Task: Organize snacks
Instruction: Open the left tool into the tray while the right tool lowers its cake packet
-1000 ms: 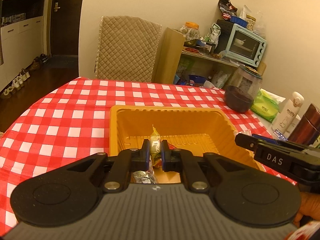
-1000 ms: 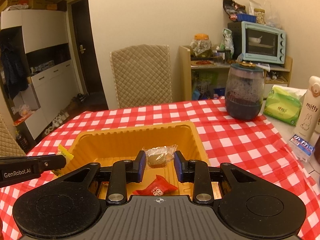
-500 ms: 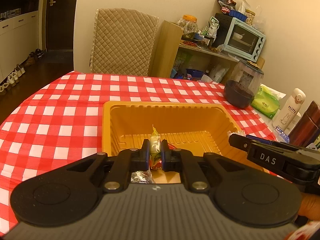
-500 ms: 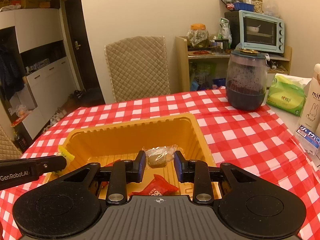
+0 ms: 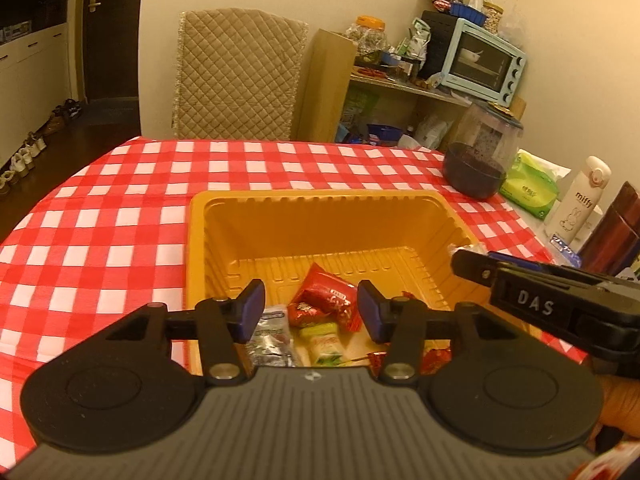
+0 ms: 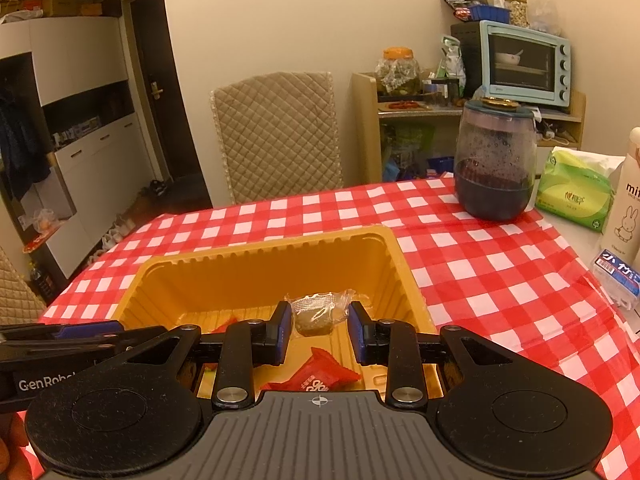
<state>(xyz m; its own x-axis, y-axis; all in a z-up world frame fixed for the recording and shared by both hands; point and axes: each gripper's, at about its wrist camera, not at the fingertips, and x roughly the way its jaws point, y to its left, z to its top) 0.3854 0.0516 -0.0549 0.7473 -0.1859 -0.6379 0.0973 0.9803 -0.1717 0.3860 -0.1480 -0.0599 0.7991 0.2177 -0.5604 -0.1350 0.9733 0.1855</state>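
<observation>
This is a lived-in home dining area. A bench under a red-and-white checked cloth (image 6: 460, 248) stands by a quilted-cover chair (image 6: 276, 136). Against the wall, a wooden shelf (image 6: 404, 112) carries a pale blue toaster oven (image 6: 524, 62), food jars and snack bags. Shoes (image 5: 24, 152) line the dark floor beside white cupboards (image 6: 80, 120) and a hallway door (image 5: 94, 32).

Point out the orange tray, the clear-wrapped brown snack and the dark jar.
orange tray (image 5: 320, 224): left wrist view, inner far wall.
clear-wrapped brown snack (image 6: 314, 316): right wrist view, its brown middle.
dark jar (image 6: 496, 160): right wrist view, its glass side.
</observation>
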